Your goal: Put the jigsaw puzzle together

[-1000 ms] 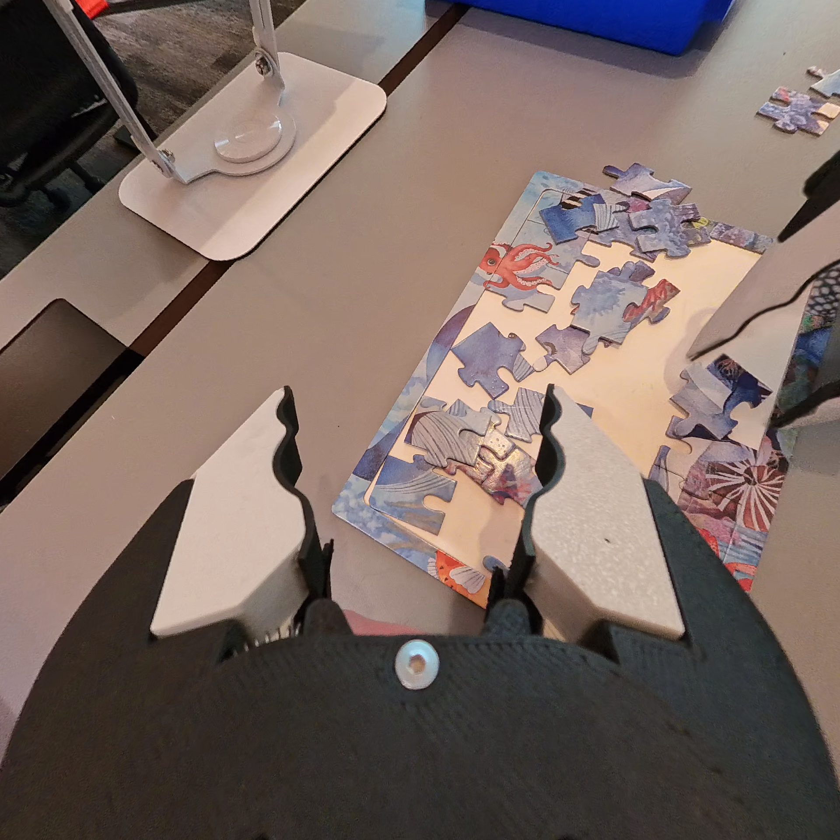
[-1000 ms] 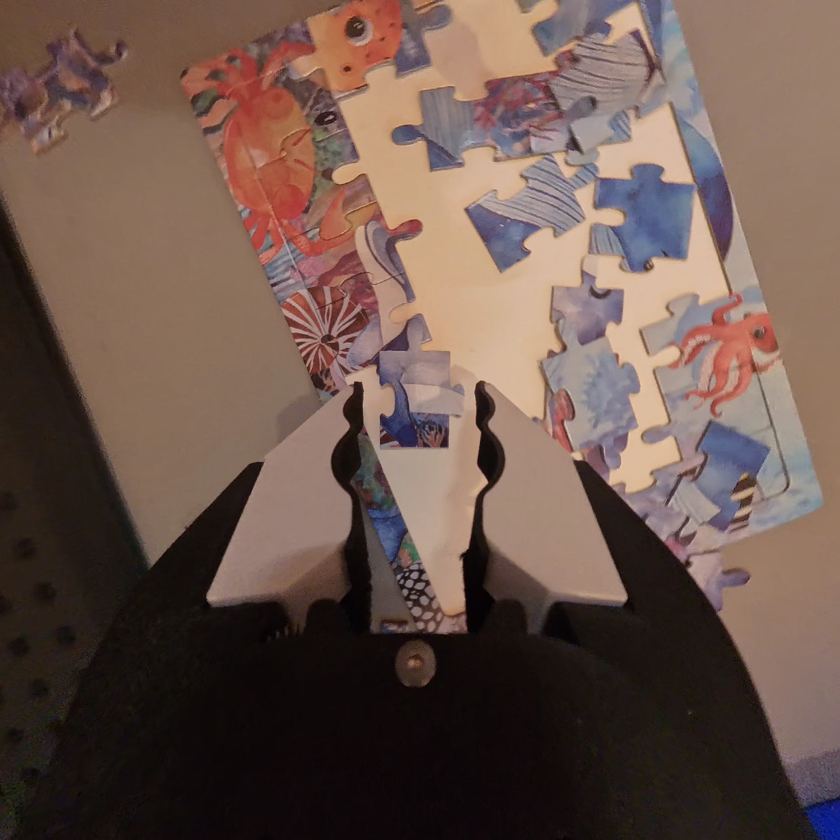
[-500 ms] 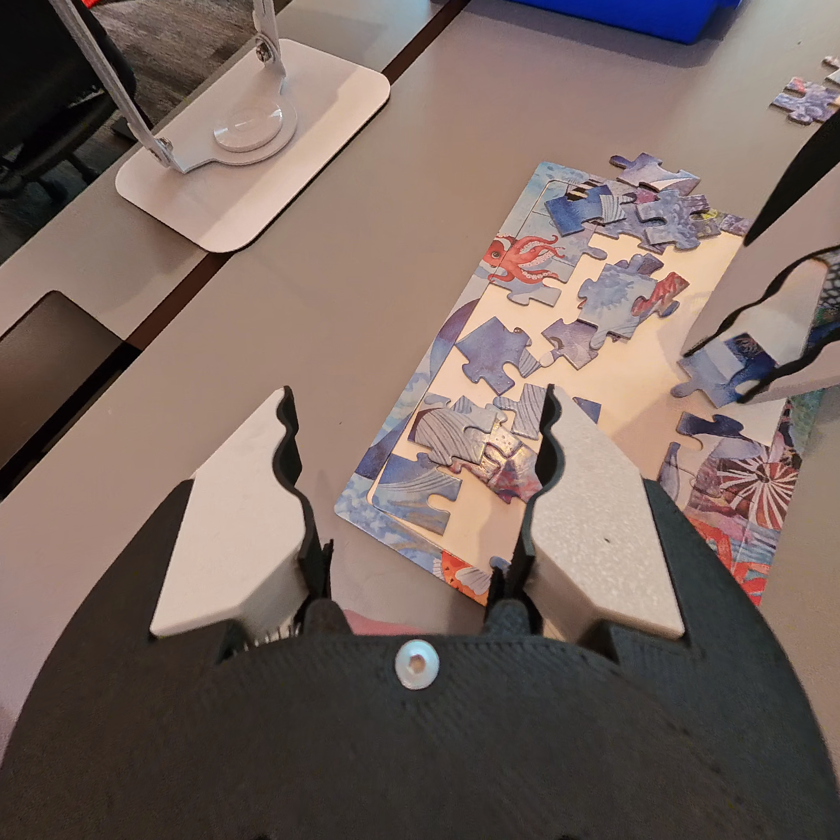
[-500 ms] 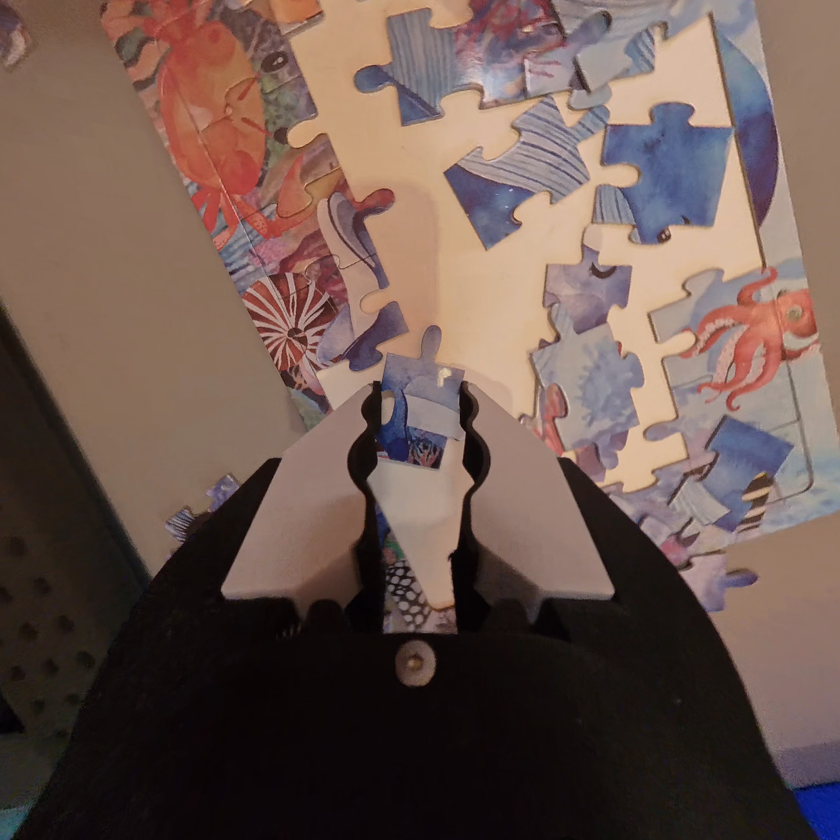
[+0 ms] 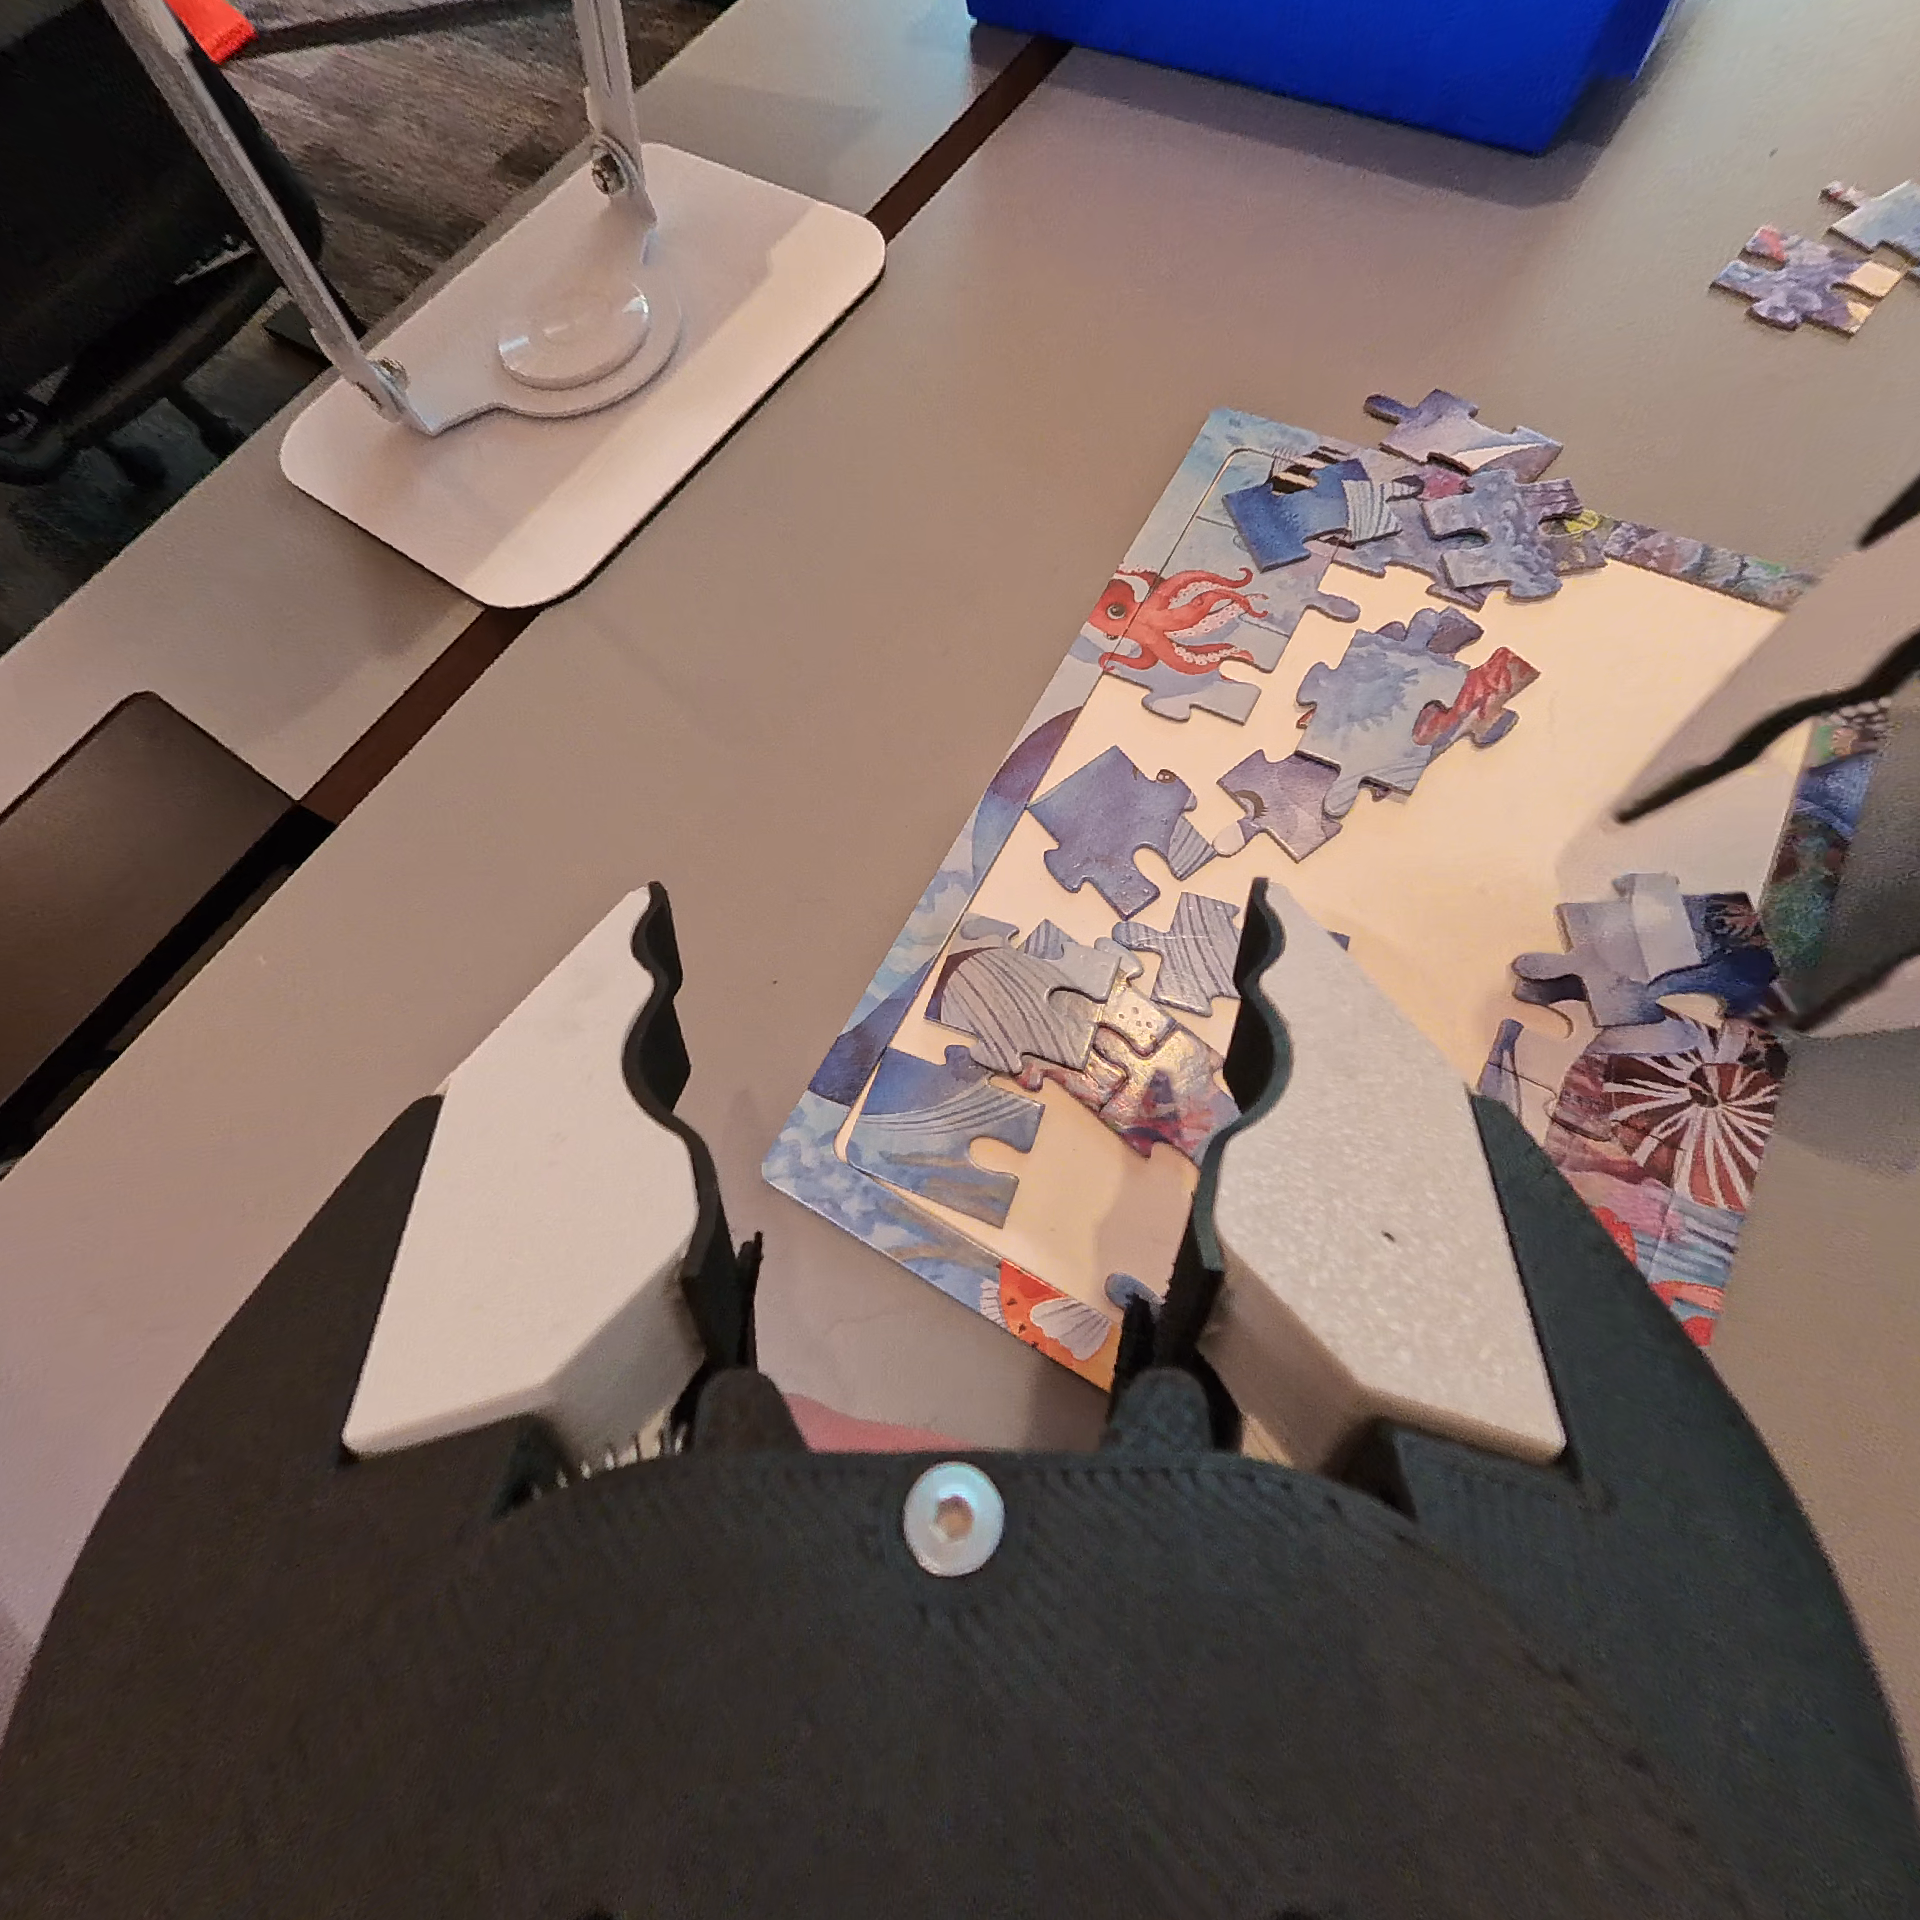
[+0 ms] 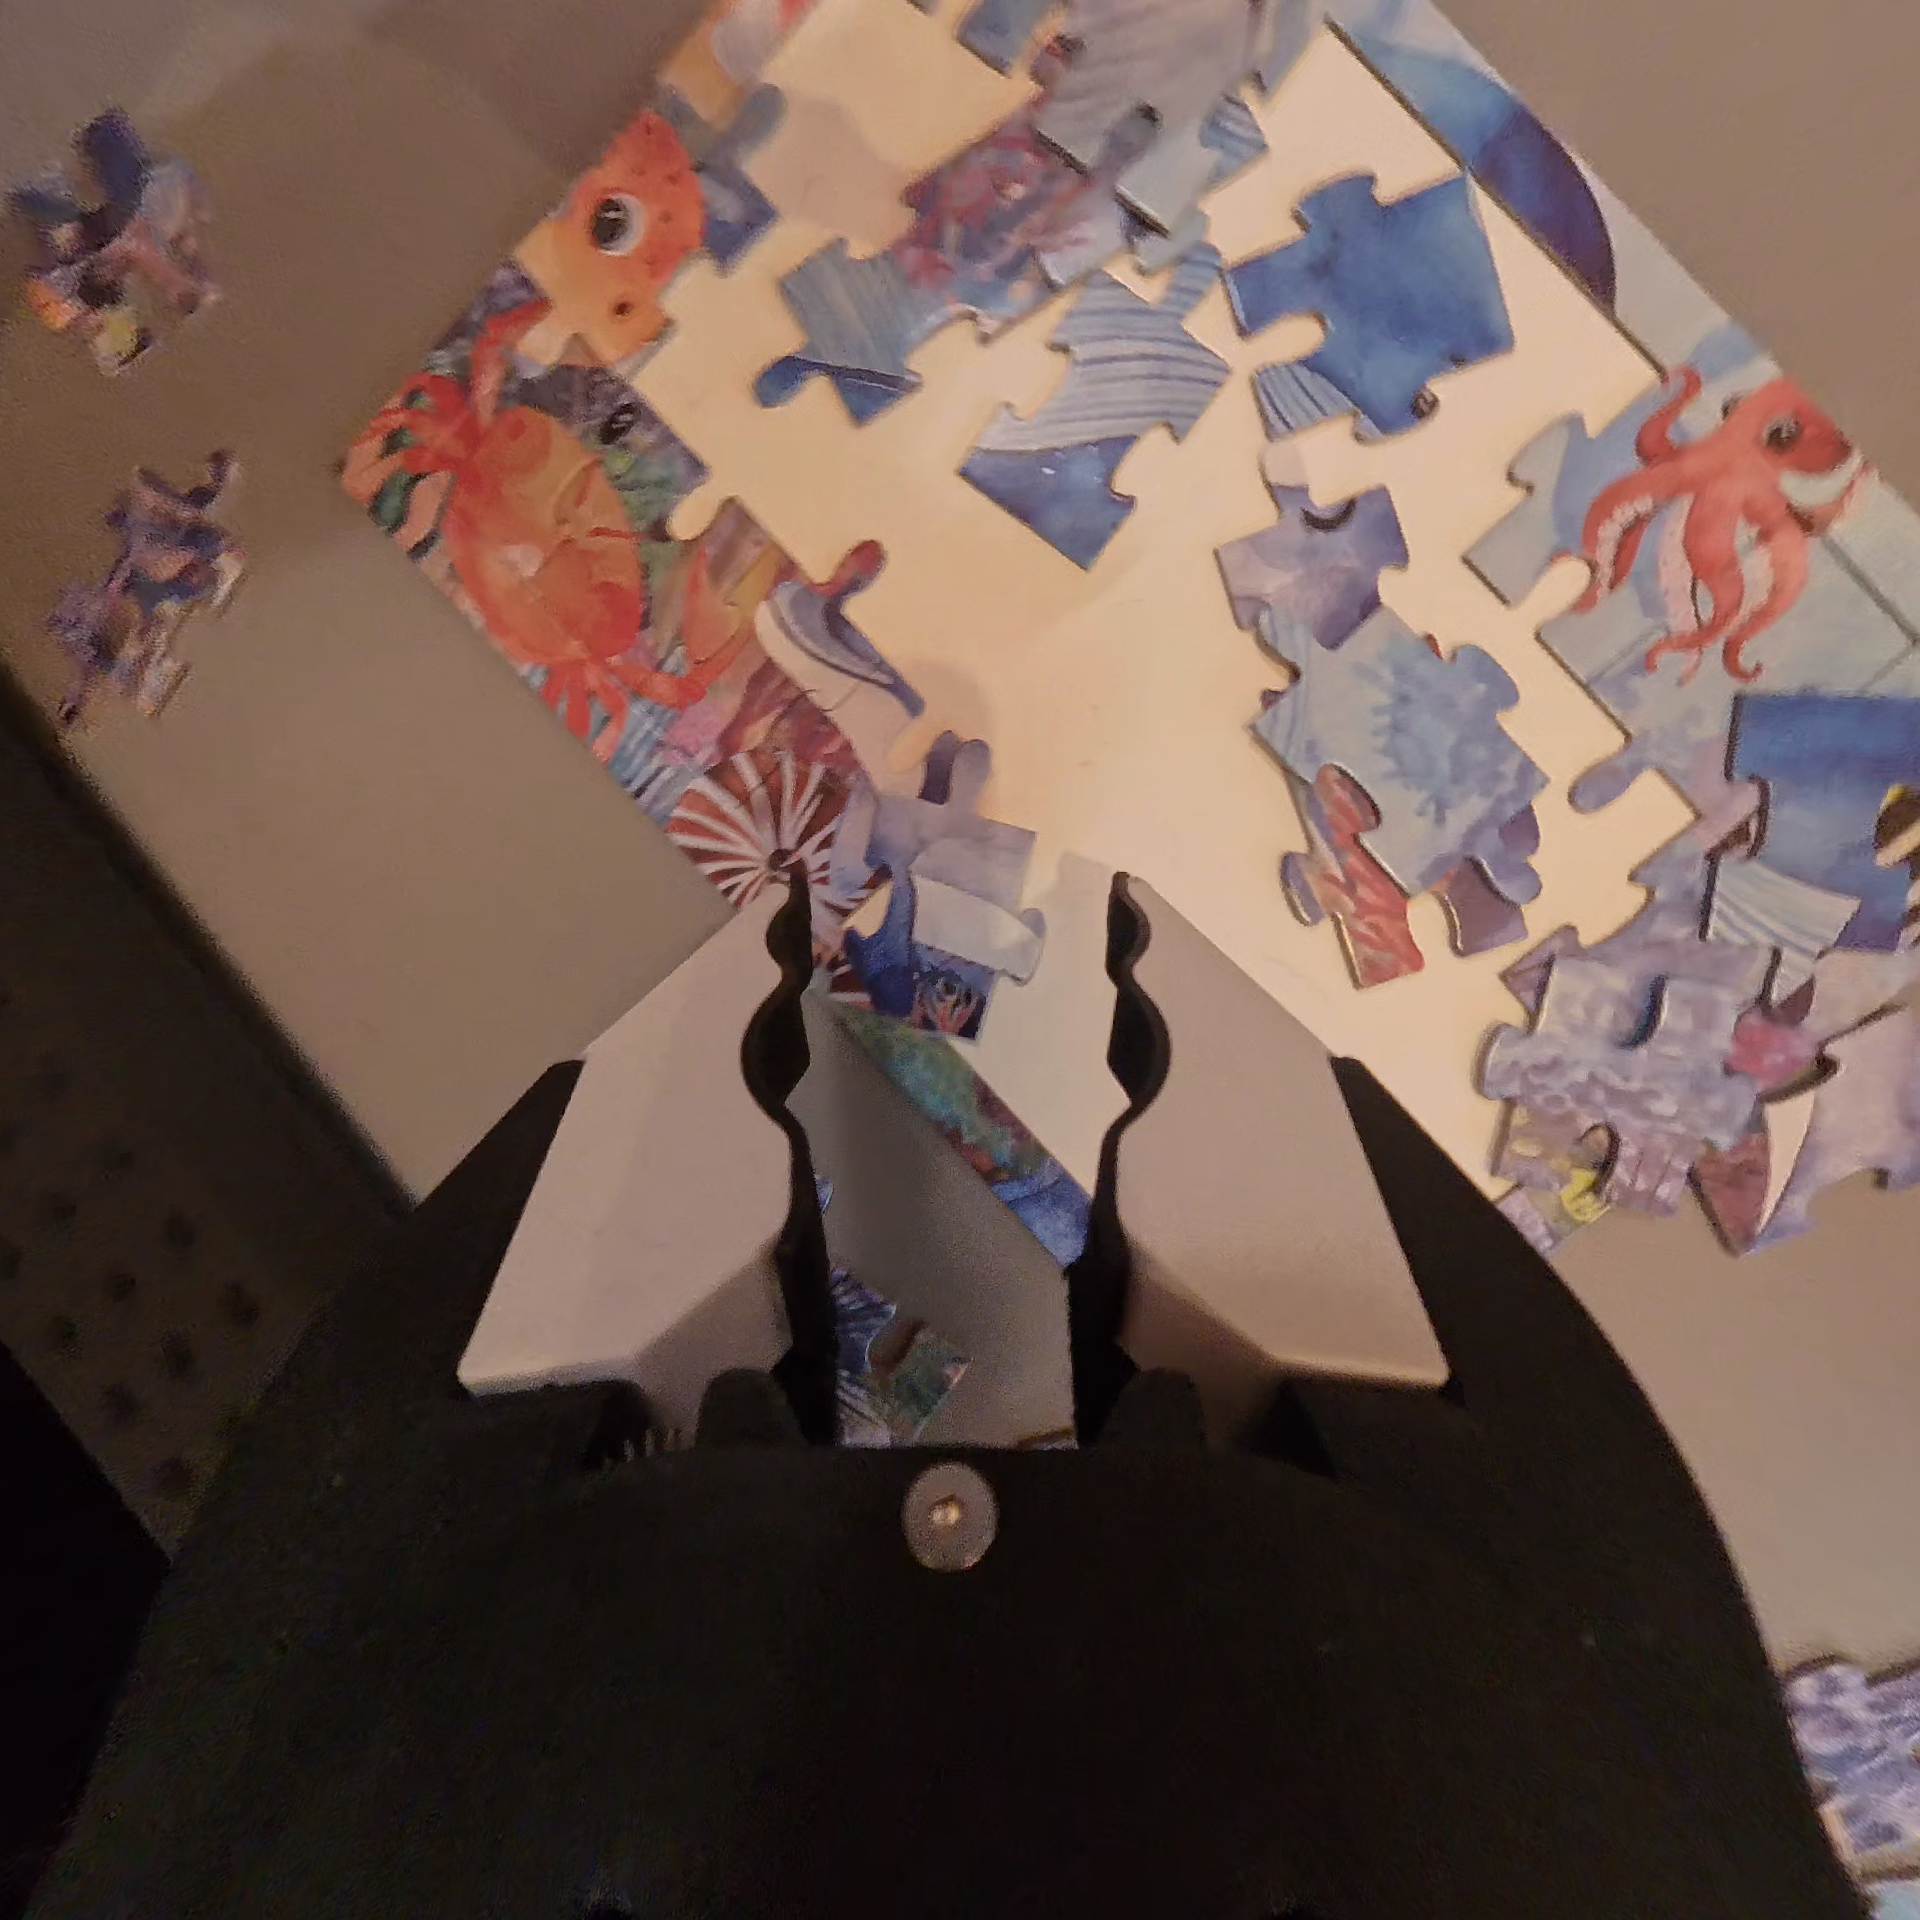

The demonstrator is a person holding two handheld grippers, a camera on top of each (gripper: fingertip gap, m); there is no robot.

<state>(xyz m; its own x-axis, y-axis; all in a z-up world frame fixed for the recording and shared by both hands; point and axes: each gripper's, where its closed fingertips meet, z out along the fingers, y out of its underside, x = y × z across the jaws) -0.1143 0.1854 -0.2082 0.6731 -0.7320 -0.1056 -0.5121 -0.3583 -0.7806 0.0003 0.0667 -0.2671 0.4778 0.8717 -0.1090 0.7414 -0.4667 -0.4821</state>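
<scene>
Left gripper [image 5: 951,940] hovering over the near-left corner of the puzzle tray [image 5: 1132,665], jaws spread wide, nothing between them. Right gripper [image 6: 956,888] low over the tray's right side, jaws partly open and holding nothing; a blue-and-white puzzle piece [image 6: 961,914] lying flat just beyond the fingertips, beside the red-and-white striped shell picture [image 6: 753,826], seemingly not fully seated among the assembled pieces there. Same piece [image 5: 1636,951] visible from the left wrist view, just left of the right gripper's fingers.

On the grey desk [image 5: 727,727], the tray partly filled: orange crab [image 6: 540,551] and orange fish [image 6: 629,223] sections joined along one edge, red octopus piece [image 5: 1179,623] at the opposite side. Loose blue pieces scattered over the bare cream middle, several overlapping at the far end [image 5: 1455,509]. Two stray pieces [image 5: 1808,275] on the desk far right of the tray. White lamp base [image 5: 582,374] far left, blue bin [image 5: 1351,52] at the far edge.
</scene>
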